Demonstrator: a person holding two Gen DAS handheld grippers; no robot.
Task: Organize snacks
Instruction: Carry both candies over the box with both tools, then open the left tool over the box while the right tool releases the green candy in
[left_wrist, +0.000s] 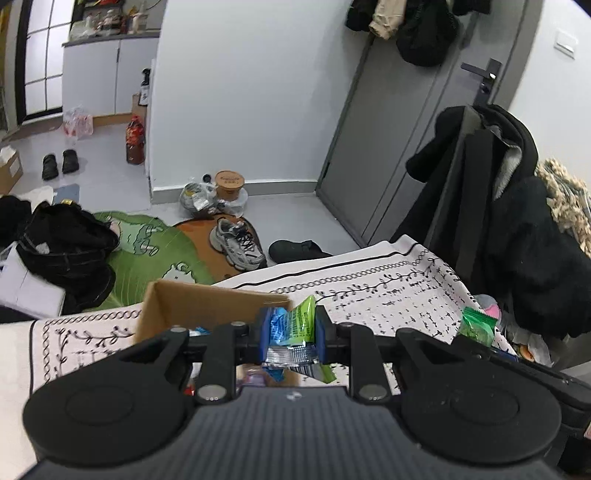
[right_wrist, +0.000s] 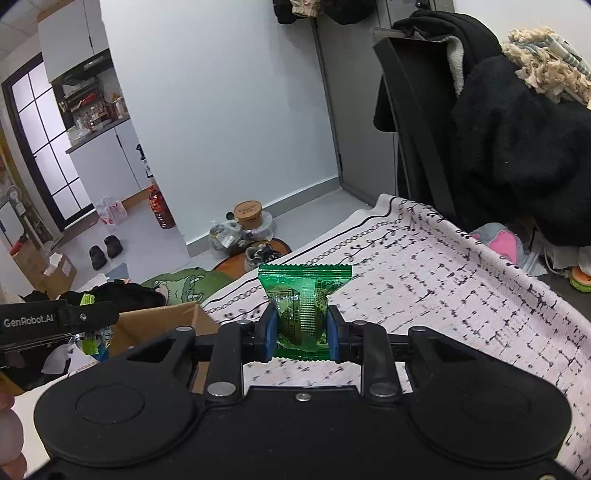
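Observation:
My left gripper (left_wrist: 290, 334) is shut on a blue and lime-green snack packet (left_wrist: 291, 328), held just over the near right part of an open cardboard box (left_wrist: 199, 302). More snacks lie in the box, mostly hidden by the gripper. My right gripper (right_wrist: 301, 332) is shut on a green snack packet (right_wrist: 303, 295) above the patterned tablecloth (right_wrist: 443, 280), right of the box (right_wrist: 155, 328). The right gripper and its green packet also show in the left wrist view (left_wrist: 476, 326). The left gripper shows at the left of the right wrist view (right_wrist: 85, 317).
The white tablecloth with black print (left_wrist: 388, 291) covers the table. A chair draped with black coats (left_wrist: 517, 221) stands at the table's far right corner. Shoes (left_wrist: 236, 243), bags and a green rug (left_wrist: 155, 251) lie on the floor beyond.

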